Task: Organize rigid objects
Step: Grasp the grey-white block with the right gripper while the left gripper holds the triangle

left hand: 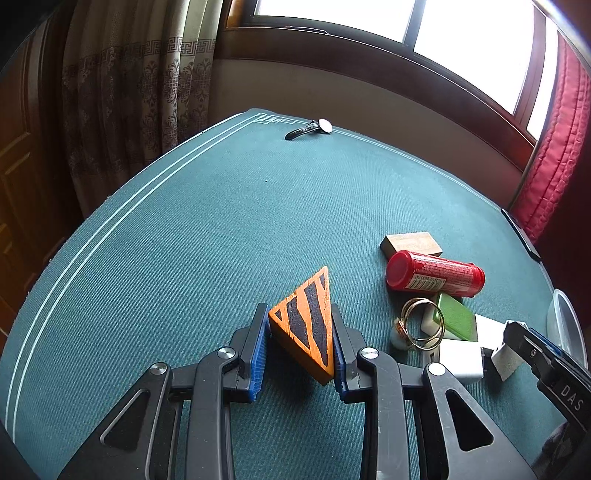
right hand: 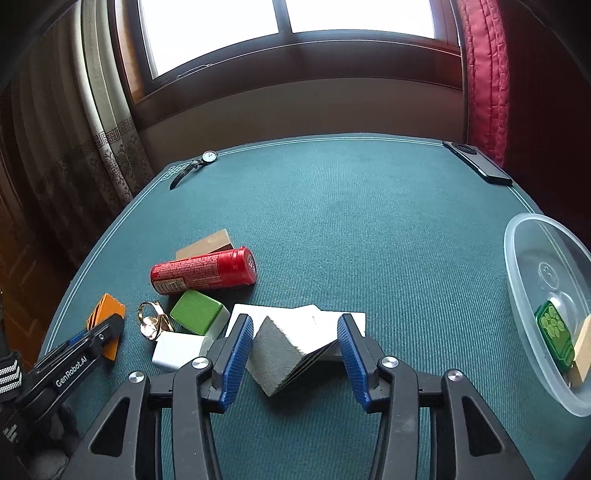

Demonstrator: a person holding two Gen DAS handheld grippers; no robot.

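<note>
Orange wedge (left hand: 308, 325) pinched in left gripper (left hand: 300, 350); right gripper (right hand: 295, 350) gapes around grey block (right hand: 277, 354), clutter alongside.

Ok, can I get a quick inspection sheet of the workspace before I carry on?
Surface: green mat, flat.
Job's things: orange wedge; grey wedge; red can on its side; green block; wood block; white blocks; rings; bowl holding a green tile and a wood piece.
Clutter: watch and phone at the far edge.
Grippers: left tool shut on the orange wedge; right tool around the grey wedge, grip unclear.
Cables: nothing seen.
Surroundings: window, curtains.
</note>
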